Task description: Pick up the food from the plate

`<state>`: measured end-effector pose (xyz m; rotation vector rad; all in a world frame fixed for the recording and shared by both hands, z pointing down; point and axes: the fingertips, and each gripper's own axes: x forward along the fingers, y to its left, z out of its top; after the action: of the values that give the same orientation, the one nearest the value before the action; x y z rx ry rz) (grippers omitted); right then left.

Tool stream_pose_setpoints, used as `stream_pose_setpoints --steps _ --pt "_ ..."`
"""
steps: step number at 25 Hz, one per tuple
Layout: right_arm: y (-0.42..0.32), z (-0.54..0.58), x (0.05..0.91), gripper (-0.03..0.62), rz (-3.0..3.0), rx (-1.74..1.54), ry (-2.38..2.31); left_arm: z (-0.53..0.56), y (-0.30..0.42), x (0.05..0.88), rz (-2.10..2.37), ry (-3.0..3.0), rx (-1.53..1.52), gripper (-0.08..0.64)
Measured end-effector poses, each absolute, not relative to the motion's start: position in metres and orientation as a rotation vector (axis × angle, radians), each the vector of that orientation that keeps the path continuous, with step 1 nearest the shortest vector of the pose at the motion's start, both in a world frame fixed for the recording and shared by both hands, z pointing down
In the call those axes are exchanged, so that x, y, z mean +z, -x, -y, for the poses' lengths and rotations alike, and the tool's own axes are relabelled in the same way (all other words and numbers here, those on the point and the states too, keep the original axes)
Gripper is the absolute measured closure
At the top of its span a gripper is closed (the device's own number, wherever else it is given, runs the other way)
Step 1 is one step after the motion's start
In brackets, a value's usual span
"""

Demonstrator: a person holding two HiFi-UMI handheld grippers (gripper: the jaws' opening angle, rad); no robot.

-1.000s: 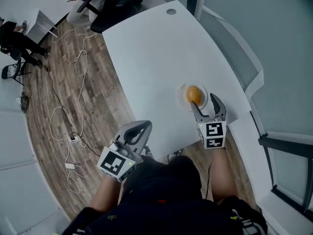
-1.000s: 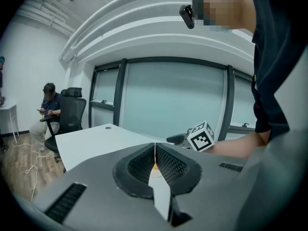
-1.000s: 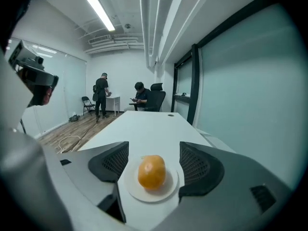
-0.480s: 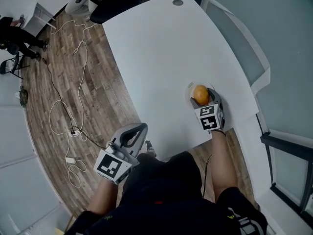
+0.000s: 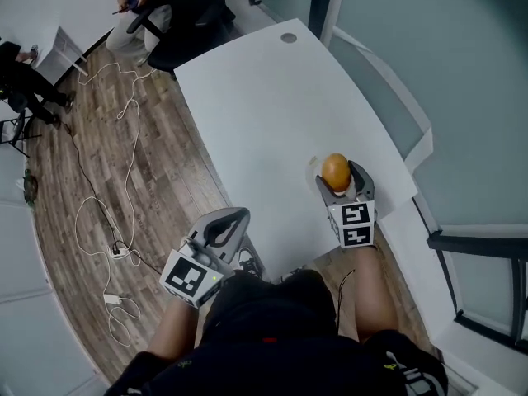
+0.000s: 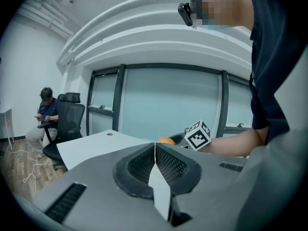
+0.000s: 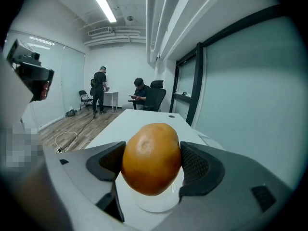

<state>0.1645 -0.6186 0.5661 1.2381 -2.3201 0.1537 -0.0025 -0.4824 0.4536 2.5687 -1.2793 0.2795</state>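
Observation:
An orange, egg-shaped piece of food (image 7: 151, 158) stands on a small white plate (image 7: 155, 204) near the table's right edge. My right gripper (image 7: 151, 161) reaches over the plate with its jaws spread wide, one on each side of the food (image 5: 335, 172). The pads sit right against its sides, and I see no squeeze on it. Only a sliver of the plate (image 5: 313, 168) shows in the head view. My left gripper (image 5: 234, 218) is shut and empty, held off the table's near edge at the lower left. In its own view, the left gripper (image 6: 155, 153) has its pads meeting.
The white table (image 5: 264, 97) curves away ahead, with a round grommet (image 5: 288, 38) at its far end. A glass wall runs close along the right. Cables (image 5: 124, 139) lie on the wood floor at left. People sit and stand at desks far behind.
My right gripper moved forward from the table edge until its jaws stood on either side of the food. The left gripper stayed where it was.

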Motion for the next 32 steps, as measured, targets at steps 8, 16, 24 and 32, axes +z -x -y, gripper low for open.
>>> stream_pose_setpoints --steps 8,16,24,32 --pt "-0.147 0.551 0.439 0.232 2.474 -0.023 -1.344 0.481 0.015 0.410 1.260 -2.699 0.174 0.535" --pt "-0.167 0.514 0.389 0.232 2.473 -0.171 -1.454 0.477 0.003 0.377 1.202 -2.788 0.109 0.535" --pt "-0.171 0.498 0.353 0.232 2.516 -0.230 -1.493 0.473 -0.006 0.353 1.209 -2.858 0.071 0.535" --pt "-0.163 0.500 0.350 0.232 2.523 -0.232 -1.491 0.471 0.003 0.352 1.233 -2.860 0.070 0.535"
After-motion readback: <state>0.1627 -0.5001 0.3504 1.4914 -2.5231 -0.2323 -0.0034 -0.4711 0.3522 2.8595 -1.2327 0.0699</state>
